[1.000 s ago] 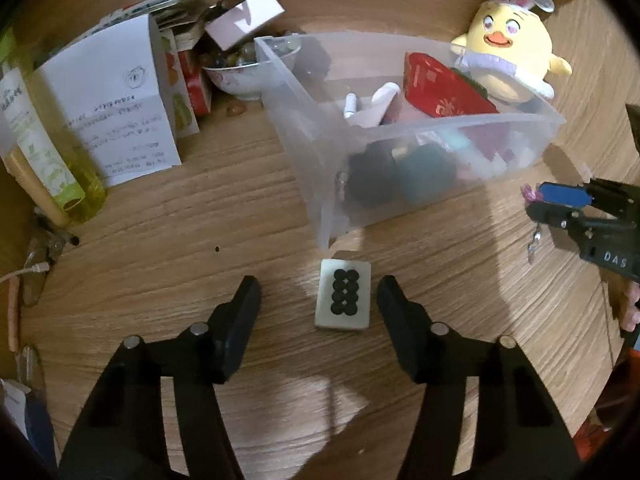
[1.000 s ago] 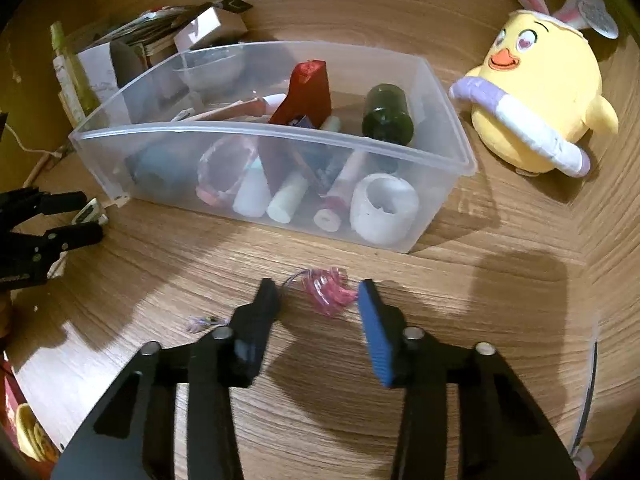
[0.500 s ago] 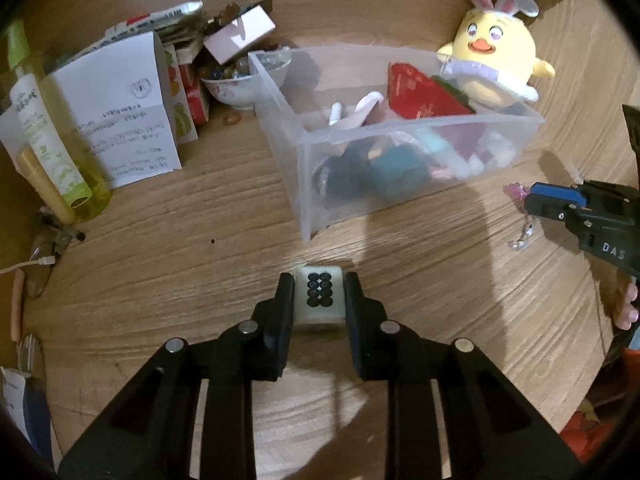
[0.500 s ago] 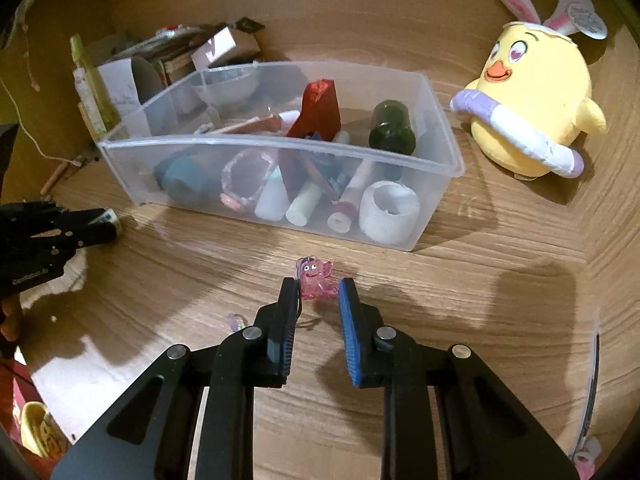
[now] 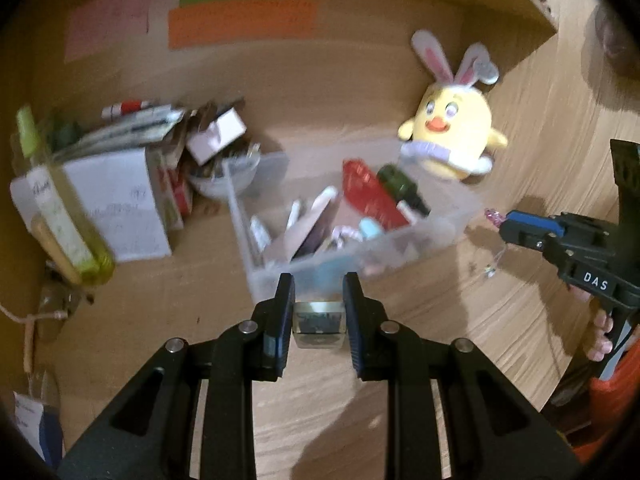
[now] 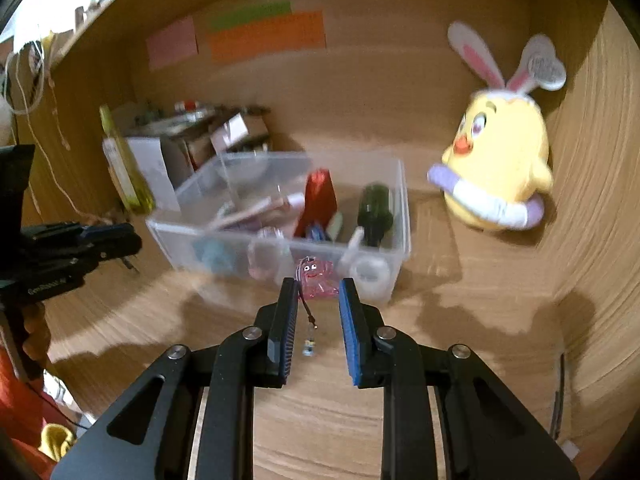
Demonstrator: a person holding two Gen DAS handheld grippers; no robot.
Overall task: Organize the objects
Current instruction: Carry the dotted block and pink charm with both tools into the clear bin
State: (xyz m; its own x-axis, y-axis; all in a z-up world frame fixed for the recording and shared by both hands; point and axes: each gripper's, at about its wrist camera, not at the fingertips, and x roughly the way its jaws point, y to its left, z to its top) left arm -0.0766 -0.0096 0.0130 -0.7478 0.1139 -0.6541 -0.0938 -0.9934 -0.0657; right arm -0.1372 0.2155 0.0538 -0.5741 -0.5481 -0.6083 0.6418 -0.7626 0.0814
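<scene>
My left gripper (image 5: 319, 294) is shut on a small white tile with black dots (image 5: 319, 325), held off the wooden table in front of the clear plastic bin (image 5: 256, 280). My right gripper (image 6: 318, 294) is shut on a pink see-through charm (image 6: 316, 278), whose cord and small bead (image 6: 308, 347) dangle below it. The bin (image 6: 404, 216) lies just beyond, with a red item, a dark green bottle and tubes inside. In the left wrist view the right gripper (image 5: 505, 227) comes in from the right with the charm (image 5: 493, 216) at its tip. The left gripper (image 6: 134, 242) shows at the left of the right wrist view.
A yellow chick plush with rabbit ears (image 5: 452, 136) (image 6: 500, 160) sits right of the bin. Papers, boxes, a bowl and a yellow-green bottle (image 5: 68, 236) crowd the left back corner. Wooden walls with coloured sticky notes (image 6: 264, 36) close the back and right side.
Both grippers closed, the left on the tile and the right on the pink charm, then lifted them off the table. Both views have tilted up toward the back wall.
</scene>
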